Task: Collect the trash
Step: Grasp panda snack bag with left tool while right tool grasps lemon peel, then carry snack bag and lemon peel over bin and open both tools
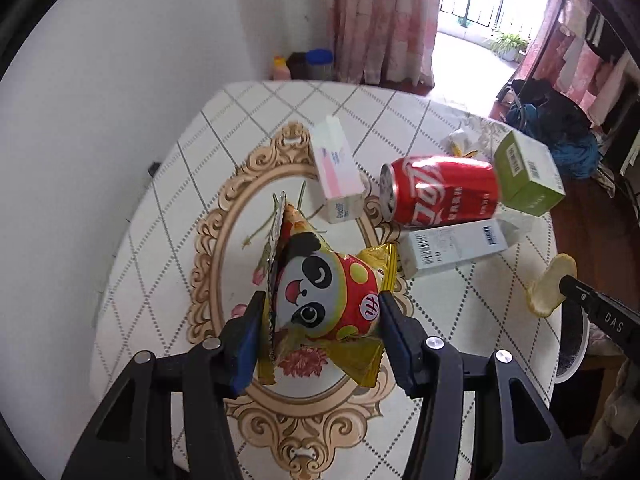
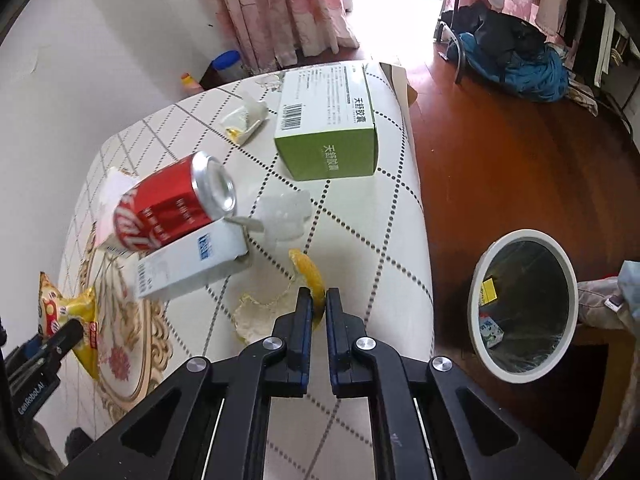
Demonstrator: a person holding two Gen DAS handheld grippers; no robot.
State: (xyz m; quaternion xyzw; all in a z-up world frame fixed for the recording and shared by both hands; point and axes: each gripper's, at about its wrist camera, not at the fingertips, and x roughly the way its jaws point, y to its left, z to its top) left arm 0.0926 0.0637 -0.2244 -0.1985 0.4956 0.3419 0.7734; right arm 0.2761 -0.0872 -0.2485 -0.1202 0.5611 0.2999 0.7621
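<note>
Your left gripper point(image 1: 320, 320) clamps the panda snack bag point(image 1: 320, 300) above the table point(image 1: 160, 240); your right gripper point(image 2: 319, 304) pinches the orange peel point(image 2: 310, 276), trash bin point(image 2: 520, 308) at 3 o'clock.

Each black claw point(image 1: 320, 320) point(image 2: 319, 304) has blue-padded fingers, silver screws and white lettering on its side

I count on the surface point(image 2: 400, 216): one red can point(image 2: 176, 204), three cartons – green point(image 2: 328, 128), white point(image 2: 192, 260), pink point(image 1: 338, 168) – one snack packet point(image 1: 324, 292), two peel pieces point(image 2: 308, 276) point(image 2: 256, 312); one bin point(image 2: 524, 304) on the floor.
</note>
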